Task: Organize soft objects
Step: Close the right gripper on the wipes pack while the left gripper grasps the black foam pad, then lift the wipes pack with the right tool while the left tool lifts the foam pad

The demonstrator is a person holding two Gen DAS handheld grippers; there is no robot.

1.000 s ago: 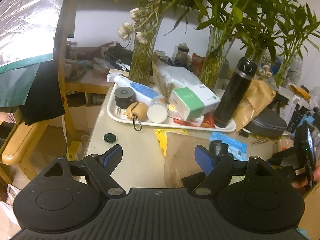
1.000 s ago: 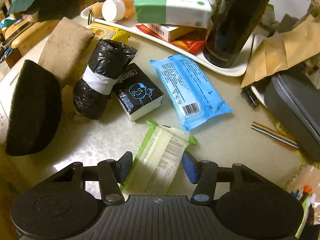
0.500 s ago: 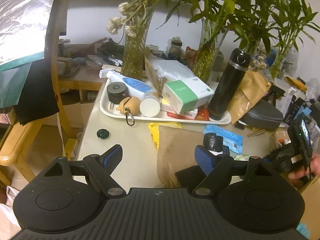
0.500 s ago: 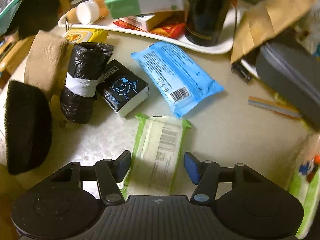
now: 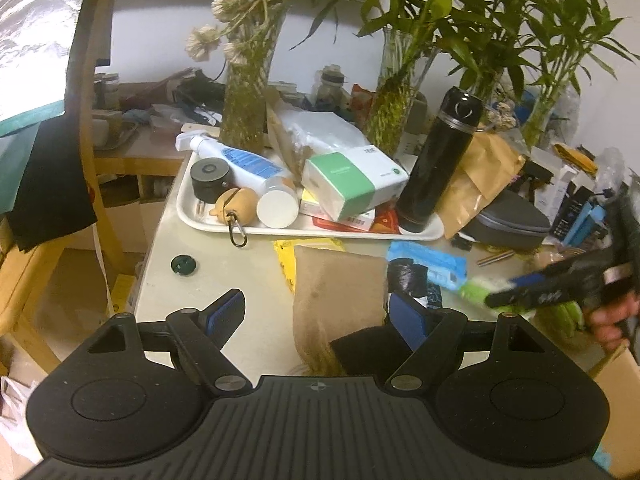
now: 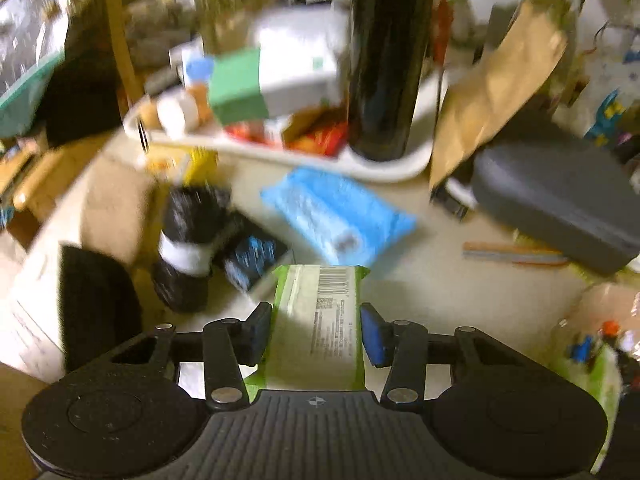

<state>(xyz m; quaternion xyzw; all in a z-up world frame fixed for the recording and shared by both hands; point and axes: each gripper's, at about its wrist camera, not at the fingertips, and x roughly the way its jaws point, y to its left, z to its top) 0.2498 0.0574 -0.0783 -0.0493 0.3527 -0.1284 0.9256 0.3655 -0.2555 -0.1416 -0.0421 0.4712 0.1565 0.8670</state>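
Cluttered table [image 6: 420, 300] | green-edged white wipes pack [image 6: 320, 320], barcode up | right tool [image 6: 316, 330] closing on it

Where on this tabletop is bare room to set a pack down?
Bare tabletop lies left of the tan cloth, below the white tray, around a dark cap. Another patch lies between the blue pack and grey case. The tray is crowded.

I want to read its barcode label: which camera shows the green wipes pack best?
Right wrist: the green wipes pack fills the centre, barcode up, between the closing right gripper. Left wrist shows only a blurred green edge.
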